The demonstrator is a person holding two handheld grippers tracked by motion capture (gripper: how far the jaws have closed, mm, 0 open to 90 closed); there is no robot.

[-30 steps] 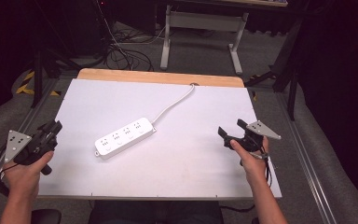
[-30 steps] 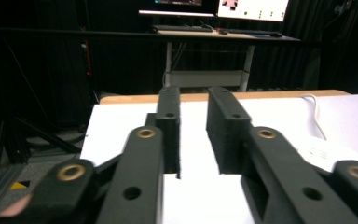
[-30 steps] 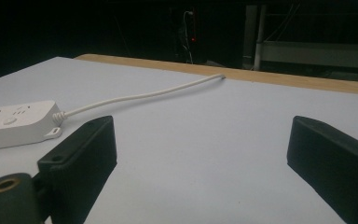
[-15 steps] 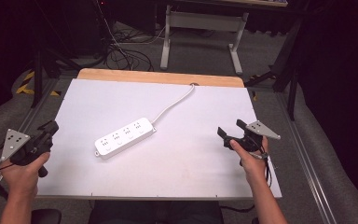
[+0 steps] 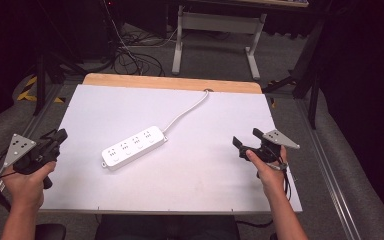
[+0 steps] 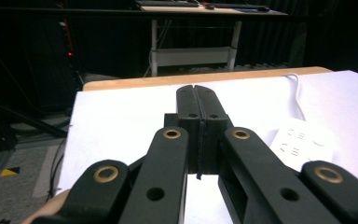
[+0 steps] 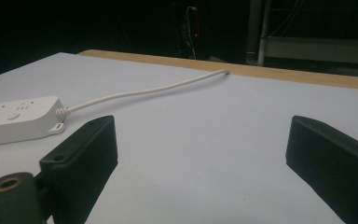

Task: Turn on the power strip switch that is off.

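A white power strip [image 5: 134,147] lies slantwise in the middle of the white table top [image 5: 210,175]; its white cable [image 5: 187,111] runs to a hole near the far edge. My left gripper [image 5: 60,135] is held at the table's left edge, jaws pressed together with nothing between them; the left gripper view shows the left gripper [image 6: 196,95] pointing along the table, the power strip [image 6: 303,142] off to its right. My right gripper [image 5: 247,139] hovers over the right side of the table, jaws wide apart and empty. In the right gripper view the power strip [image 7: 16,119] and cable [image 7: 140,91] lie ahead left.
A wooden strip [image 5: 172,82] borders the table's far edge. Behind it stand a metal table frame [image 5: 215,30], loose black cables [image 5: 130,55] on the floor, and dark surroundings. Grey padded rails [image 5: 350,170] run along both sides.
My left hand has drawn its gripper slightly back toward the near left corner. The right gripper and the power strip have stayed put.
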